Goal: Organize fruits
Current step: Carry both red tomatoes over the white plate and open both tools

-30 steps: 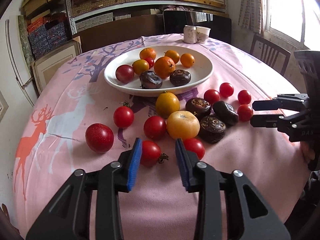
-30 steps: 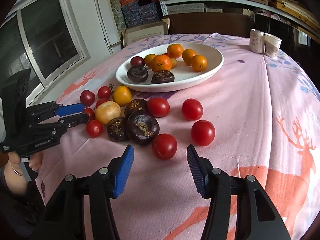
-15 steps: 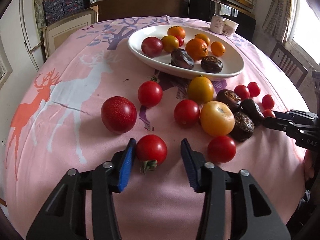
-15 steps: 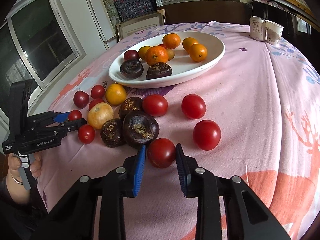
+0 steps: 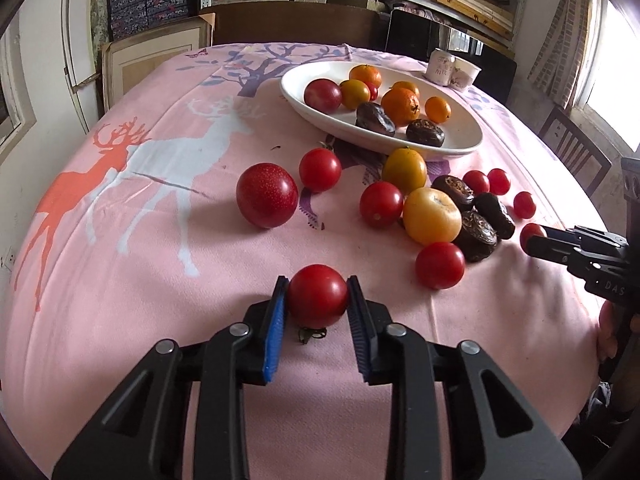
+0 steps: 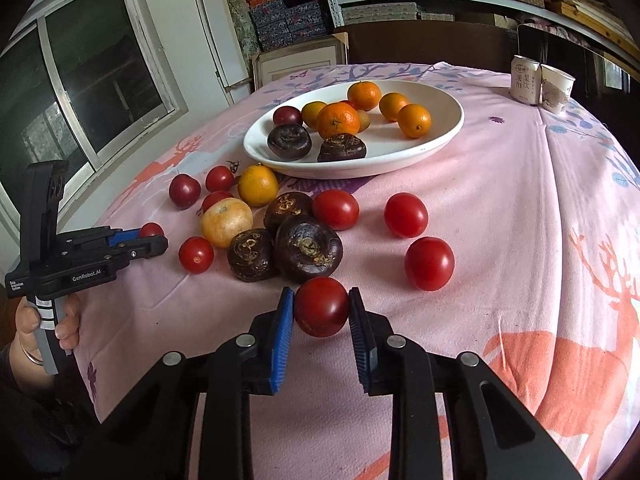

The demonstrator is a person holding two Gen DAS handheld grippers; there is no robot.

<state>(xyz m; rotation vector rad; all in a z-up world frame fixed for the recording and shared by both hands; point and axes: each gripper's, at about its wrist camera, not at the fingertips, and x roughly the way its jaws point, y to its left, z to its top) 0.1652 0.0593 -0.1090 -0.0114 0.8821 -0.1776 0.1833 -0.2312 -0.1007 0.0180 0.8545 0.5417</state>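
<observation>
While each claw pinches its own red tomato, both fruits sit low over the pink tabletop [image 5: 120, 280].
Left claw [image 5: 316, 300] grips a stemmed tomato [image 5: 318, 294]; right claw [image 6: 320, 312] grips another tomato [image 6: 321, 311], both nearer than the white plate [image 6: 400, 156] of fruit.

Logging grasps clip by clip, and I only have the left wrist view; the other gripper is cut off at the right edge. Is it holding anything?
Observer: Yes, the right wrist view shows the right gripper with jaws shut on a red tomato.
Operator: What lies just behind it?
Observer: A dark wrinkled fruit; I cannot tell whether they touch.
Operator: Any hand visible?
Observer: A hand at the left edge, round the handle of the left gripper.
</observation>
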